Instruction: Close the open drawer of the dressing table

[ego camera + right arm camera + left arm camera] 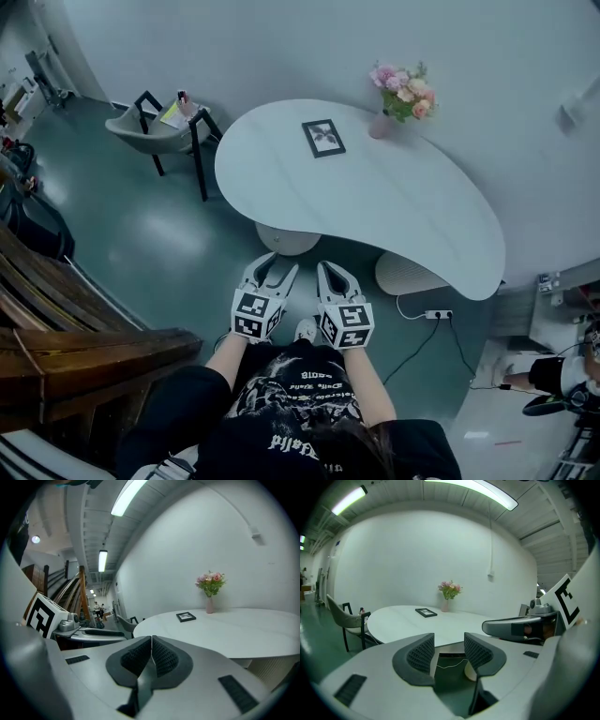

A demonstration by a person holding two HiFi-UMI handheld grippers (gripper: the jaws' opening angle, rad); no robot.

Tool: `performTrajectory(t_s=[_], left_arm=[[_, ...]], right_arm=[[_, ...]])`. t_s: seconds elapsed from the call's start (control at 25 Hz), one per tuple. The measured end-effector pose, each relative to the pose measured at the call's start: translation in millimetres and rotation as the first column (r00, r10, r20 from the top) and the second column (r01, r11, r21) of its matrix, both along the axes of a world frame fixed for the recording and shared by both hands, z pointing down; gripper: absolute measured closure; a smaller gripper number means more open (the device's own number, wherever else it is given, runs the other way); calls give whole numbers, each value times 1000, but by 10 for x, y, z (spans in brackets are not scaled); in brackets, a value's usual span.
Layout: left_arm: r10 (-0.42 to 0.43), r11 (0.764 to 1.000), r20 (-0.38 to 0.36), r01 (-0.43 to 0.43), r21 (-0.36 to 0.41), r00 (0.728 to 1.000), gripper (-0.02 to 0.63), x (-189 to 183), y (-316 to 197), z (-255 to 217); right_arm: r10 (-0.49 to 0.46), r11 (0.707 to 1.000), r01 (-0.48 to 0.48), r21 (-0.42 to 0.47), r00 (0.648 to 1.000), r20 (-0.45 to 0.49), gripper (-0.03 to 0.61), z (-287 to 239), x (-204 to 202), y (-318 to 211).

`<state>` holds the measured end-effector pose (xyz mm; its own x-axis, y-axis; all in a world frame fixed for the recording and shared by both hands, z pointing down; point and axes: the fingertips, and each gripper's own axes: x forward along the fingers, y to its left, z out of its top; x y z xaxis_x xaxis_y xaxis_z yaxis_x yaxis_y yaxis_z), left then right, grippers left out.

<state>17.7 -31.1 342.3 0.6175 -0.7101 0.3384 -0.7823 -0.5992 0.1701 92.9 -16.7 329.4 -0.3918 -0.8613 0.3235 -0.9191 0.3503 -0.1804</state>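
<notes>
The white kidney-shaped dressing table (375,206) stands against the wall, also seen in the left gripper view (408,620) and the right gripper view (234,630). I cannot make out a drawer in any view; the head view hides the space under the top. My left gripper (279,265) hovers just short of the table's near edge, jaws apart and empty (449,644). Beside it, my right gripper (330,272) has its pads pressed together on nothing (151,644).
A black picture frame (323,138) and a pink vase of flowers (401,98) stand on the table. Two pale pedestals (287,240) (408,274) hold it up. A power strip (437,315) with a cable lies on the floor at right; a chair (159,127) stands at left, wooden beams (75,337) nearer.
</notes>
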Motion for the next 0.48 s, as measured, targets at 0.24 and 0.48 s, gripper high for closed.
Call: performTrajectory(t_s=[0.24, 0.48], left_arm=[[18, 1000, -4, -18, 11, 1000, 407, 76, 37, -34], [18, 999, -1, -18, 31, 1000, 432, 58, 21, -63]], right_arm=[[-28, 999, 29, 20, 999, -18, 551, -35, -1, 28], [-20, 1000, 21, 22, 1000, -10, 551, -30, 7, -11]])
